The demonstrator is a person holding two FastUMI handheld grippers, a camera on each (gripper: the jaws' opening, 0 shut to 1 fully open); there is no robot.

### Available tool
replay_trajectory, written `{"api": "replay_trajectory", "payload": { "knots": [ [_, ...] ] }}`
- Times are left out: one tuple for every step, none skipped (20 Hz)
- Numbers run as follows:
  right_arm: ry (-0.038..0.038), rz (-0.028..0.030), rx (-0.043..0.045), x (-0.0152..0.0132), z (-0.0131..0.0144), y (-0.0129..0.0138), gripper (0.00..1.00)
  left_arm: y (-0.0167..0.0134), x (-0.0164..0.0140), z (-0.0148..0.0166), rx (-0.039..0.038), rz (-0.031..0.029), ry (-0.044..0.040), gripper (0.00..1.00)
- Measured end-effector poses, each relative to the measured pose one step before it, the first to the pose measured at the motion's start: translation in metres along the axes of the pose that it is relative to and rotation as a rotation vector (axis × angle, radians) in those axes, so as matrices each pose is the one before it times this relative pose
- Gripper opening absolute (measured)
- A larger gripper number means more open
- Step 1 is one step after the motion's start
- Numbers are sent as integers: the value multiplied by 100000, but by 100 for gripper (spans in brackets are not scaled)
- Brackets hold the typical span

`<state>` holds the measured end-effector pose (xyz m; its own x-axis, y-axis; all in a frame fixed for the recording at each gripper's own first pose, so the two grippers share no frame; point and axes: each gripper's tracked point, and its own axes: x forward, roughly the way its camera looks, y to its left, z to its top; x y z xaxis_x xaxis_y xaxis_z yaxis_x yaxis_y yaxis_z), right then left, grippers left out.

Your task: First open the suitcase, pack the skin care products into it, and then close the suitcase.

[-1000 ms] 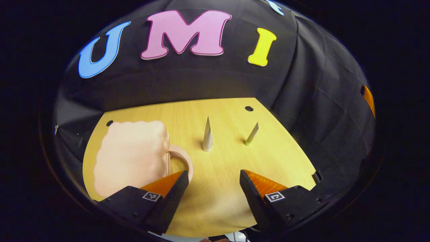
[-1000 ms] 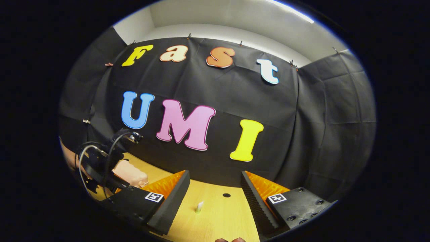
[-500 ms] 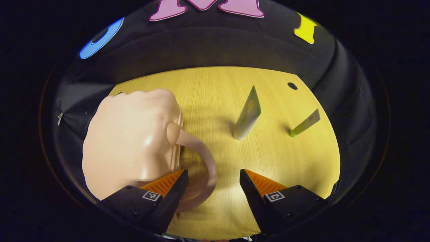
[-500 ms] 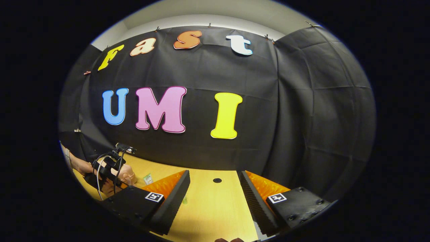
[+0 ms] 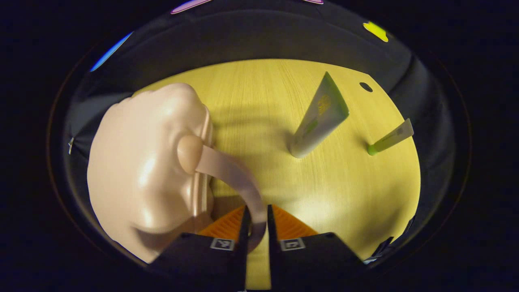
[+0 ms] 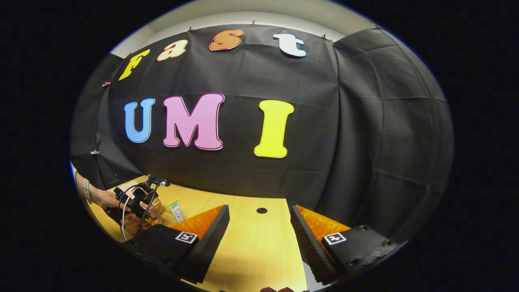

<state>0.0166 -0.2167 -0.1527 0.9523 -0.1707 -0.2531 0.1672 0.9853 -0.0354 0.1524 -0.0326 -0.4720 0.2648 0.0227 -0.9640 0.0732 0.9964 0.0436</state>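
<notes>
Pale pink, glossy plastic makes up the small rounded suitcase [image 5: 146, 170] lying on the yellow wood-grain counter [image 5: 357, 190], and its curved pink handle [image 5: 235, 174] arcs down into the left claw [image 5: 256, 227], whose two fingers are drawn nearly together and pinch the lower end of that loop between them. In the left gripper view the suitcase lies to the left of the claw with its lid down. Farther off on the counter stand two skin care tubes, both on their caps and well apart from the suitcase: a larger grey-green tube [image 5: 320, 117] leaning to the right, and beyond it a thin tube with a bright green cap [image 5: 390, 138], tilted further. The right claw [image 6: 259, 239] is spread wide with nothing between its fingers, hovering above bare counter. In the right gripper view, far to the left, a hand [image 6: 106, 199] holds the left gripper low over the suitcase, beside a small tube.
</notes>
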Motion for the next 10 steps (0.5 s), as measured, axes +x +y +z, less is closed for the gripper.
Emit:
{"api": "replay_trajectory", "payload": {
  "knots": [
    [-169, 97, -896, -2, 87, 229, 96, -670, -1375, 660, 3467, -2472, -1990, 21],
    [-37, -102, -685, 36, -13, 292, 96, -172, -1121, 693, 5070, -968, -2612, 18],
    [345, -99, -202, 134, -17, 428, 96, 306, -1491, 623, 3928, 1, -1265, 16],
    [490, 125, 286, 165, 103, 627, 96, 386, -1500, 521, 1756, -39, -1003, 15],
    [-196, 364, 1081, 57, 397, 788, 96, 470, -1638, 672, 11, -2282, -1959, 15],
    [-995, 145, 1012, 143, 573, 929, 96, 578, -1952, 1031, -1052, -3032, -3063, 14],
    [-1625, -146, 854, 184, 822, 927, 96, 1139, -2485, 817, -231, -1536, -2226, 13],
    [-1612, 18, 441, 215, 725, 915, 96, 1348, -2174, 952, 227, -521, -2878, 12],
    [-1702, 373, 440, 257, 636, 1058, 96, 1893, -2179, 1071, -38, -188, -3554, 13],
    [-1093, 672, 493, 332, 472, 1158, 96, 1882, -2045, 1232, -577, 437, -3589, 13]
  ]
}}
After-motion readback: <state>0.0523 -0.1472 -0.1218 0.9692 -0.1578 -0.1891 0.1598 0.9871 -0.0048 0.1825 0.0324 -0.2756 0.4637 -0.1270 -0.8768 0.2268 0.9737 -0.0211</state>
